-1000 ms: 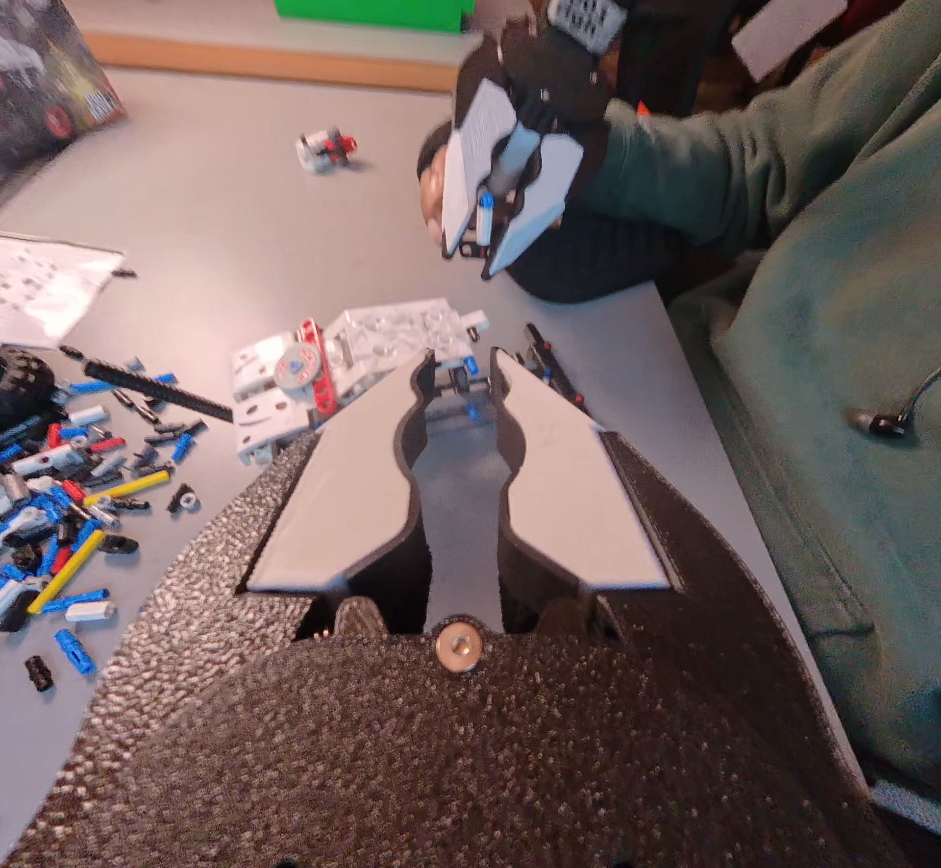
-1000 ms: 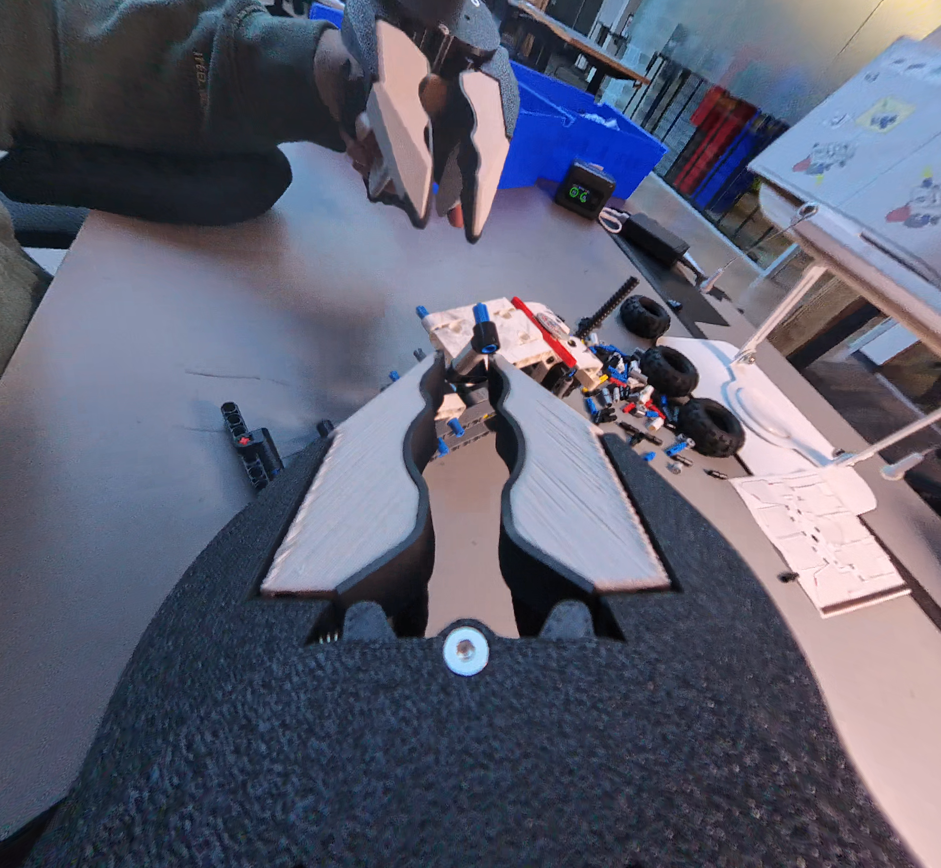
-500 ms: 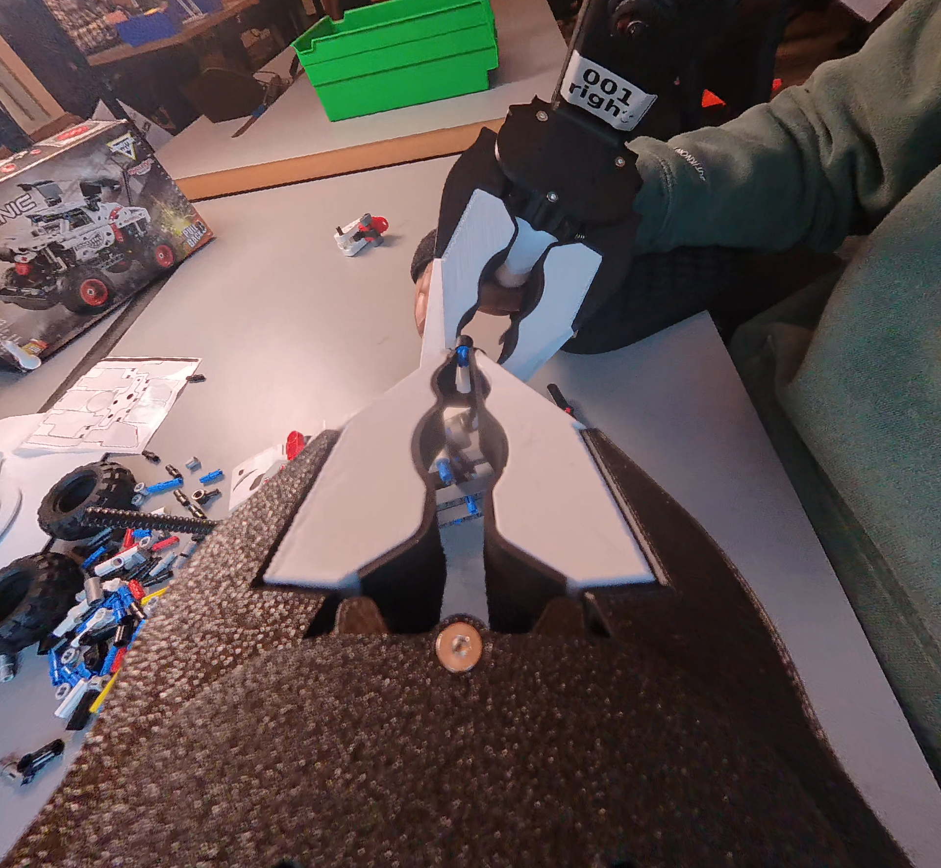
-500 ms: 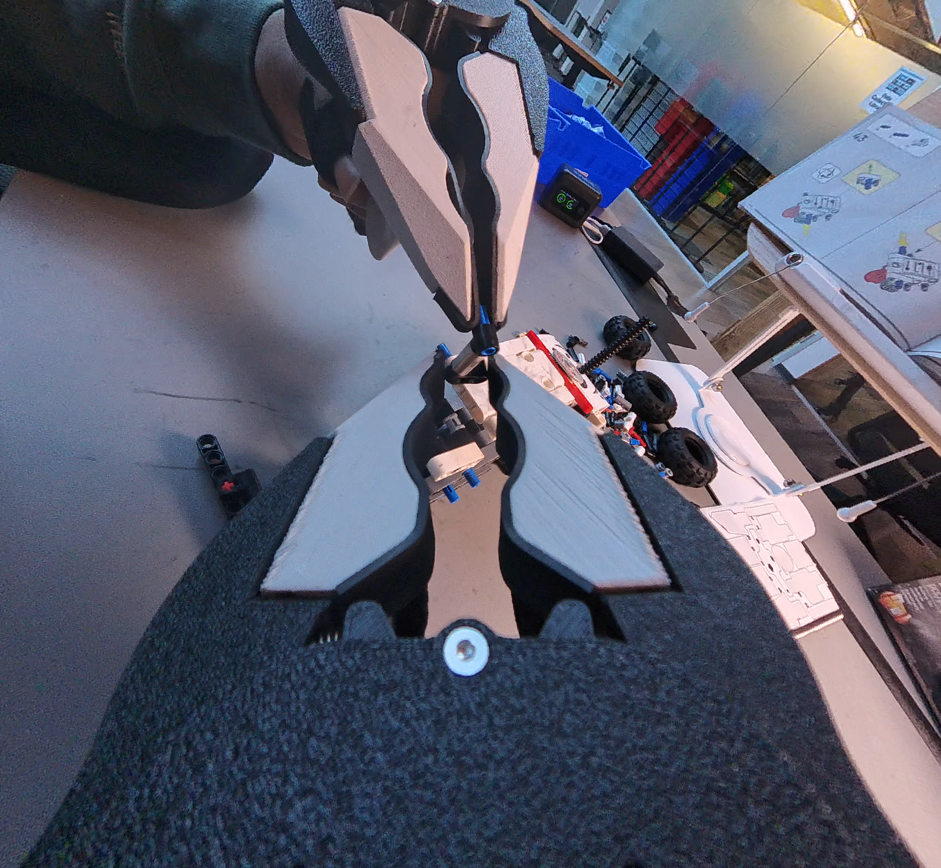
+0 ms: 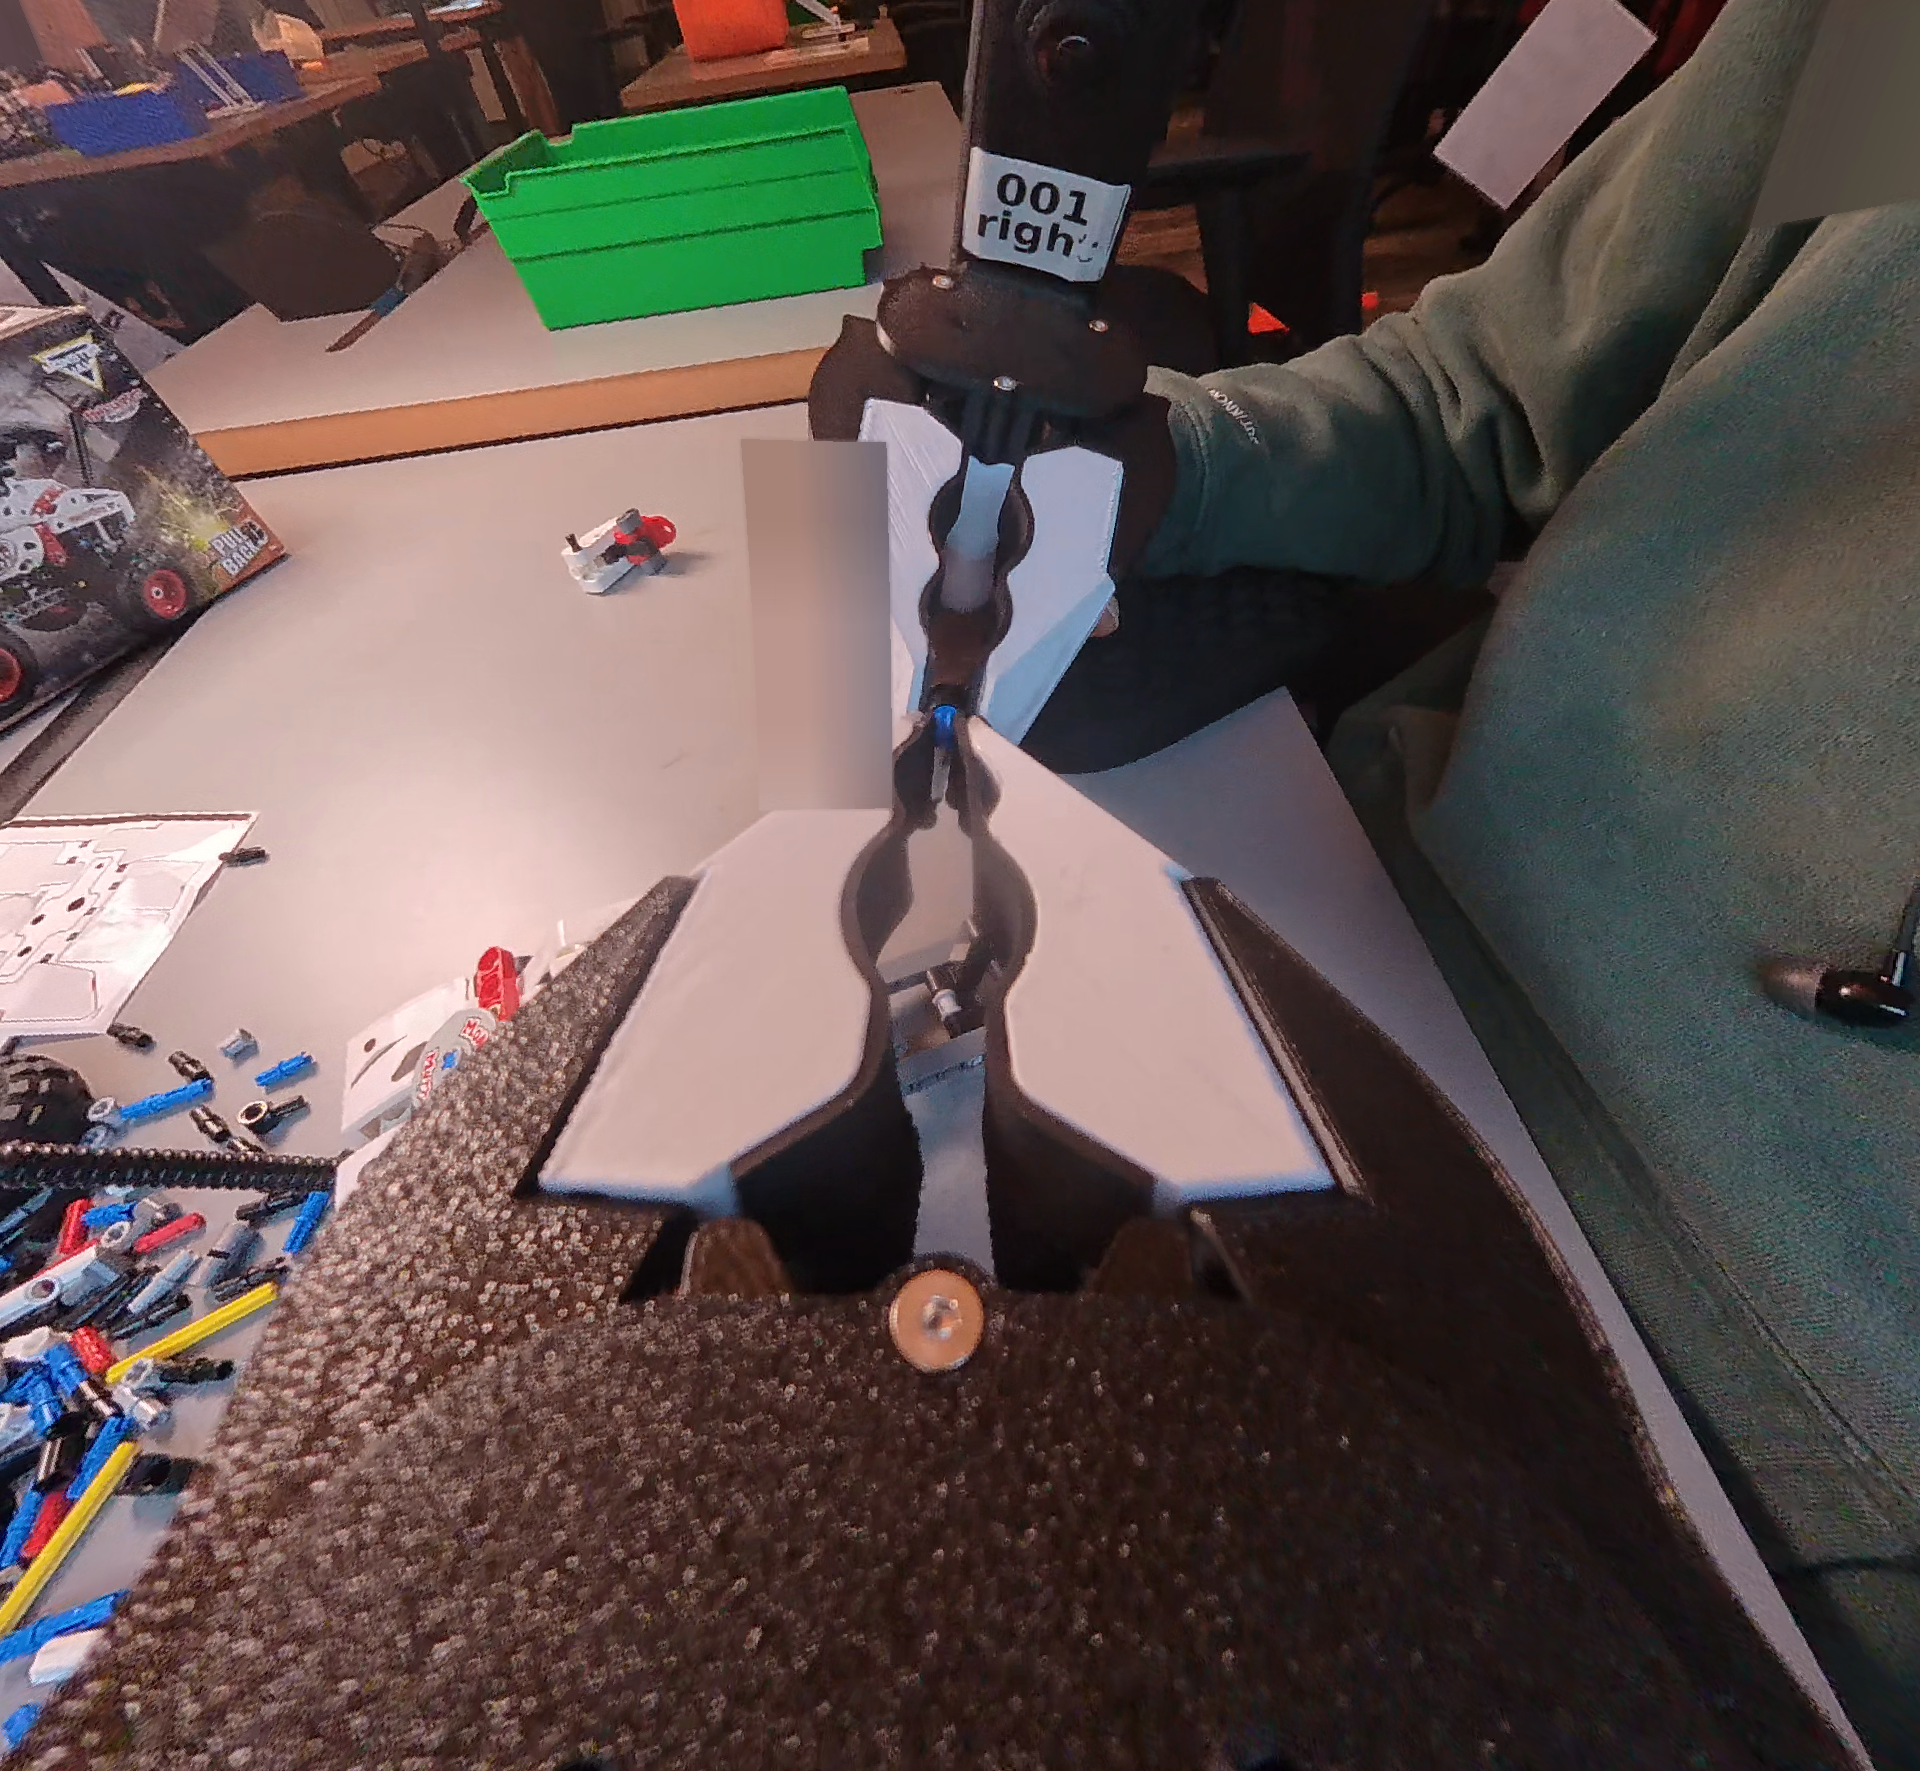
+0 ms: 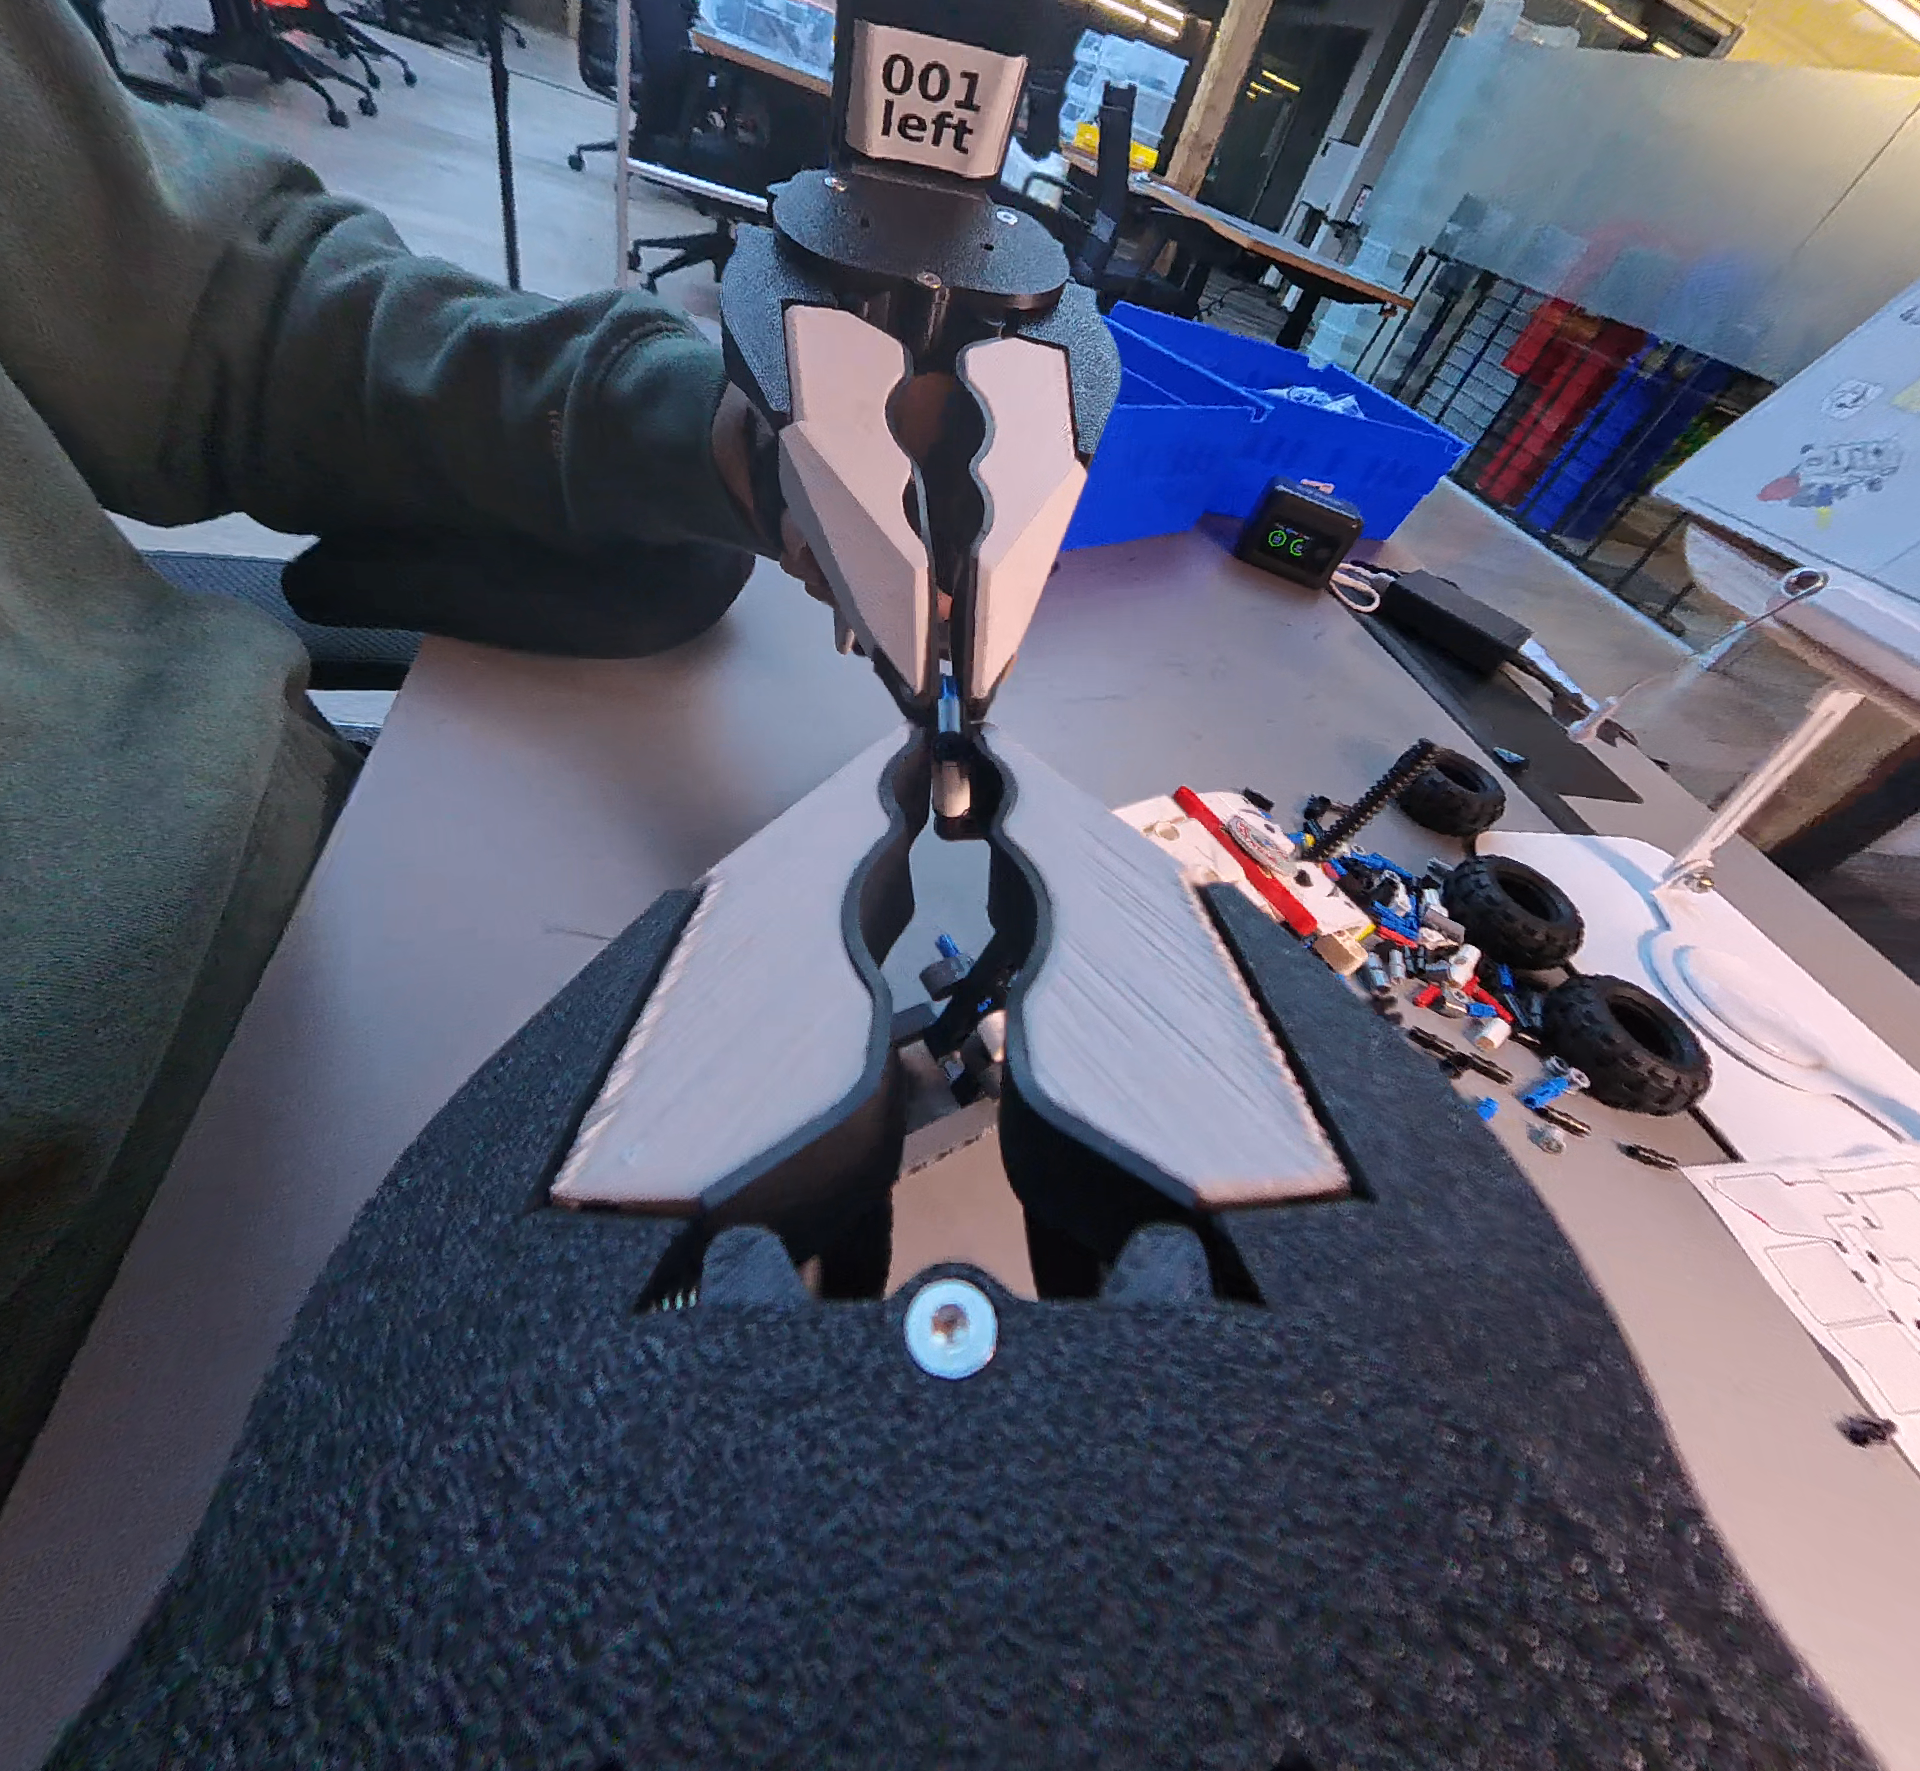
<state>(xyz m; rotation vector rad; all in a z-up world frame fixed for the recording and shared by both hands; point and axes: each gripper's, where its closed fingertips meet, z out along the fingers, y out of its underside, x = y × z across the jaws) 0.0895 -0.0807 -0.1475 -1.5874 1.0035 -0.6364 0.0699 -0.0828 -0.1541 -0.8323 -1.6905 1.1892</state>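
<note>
My left gripper point(image 5: 942, 742) and right gripper point(image 6: 948, 739) meet tip to tip in the air above the grey table point(image 5: 468, 682). The right gripper is shut on a small dark connector piece point(image 6: 951, 791) with a blue pin point(image 5: 943, 722) at its end. The left gripper, seen opposite in the right wrist view point(image 6: 945, 682), is shut on that blue pin. The right gripper also shows in the left wrist view point(image 5: 951, 695). A white toy-brick chassis point(image 6: 1247, 848) with a red beam lies on the table below, partly hidden by my fingers.
Loose small pieces point(image 5: 94, 1306) and black tyres point(image 6: 1512, 911) lie beside the chassis. A paper sheet point(image 5: 94, 900), a printed box point(image 5: 83, 495), a small red-white assembly point(image 5: 618, 542) and green trays point(image 5: 675, 204) sit farther off. A blue bin point(image 6: 1247, 433) stands behind. A person's green sleeve point(image 5: 1455, 433) is at the table edge. The tips of both grippers are at nearly the same place.
My left gripper was open low over the chassis; it rose, shut on the blue pin held by the right gripper, and both now stand higher, tip to tip.
</note>
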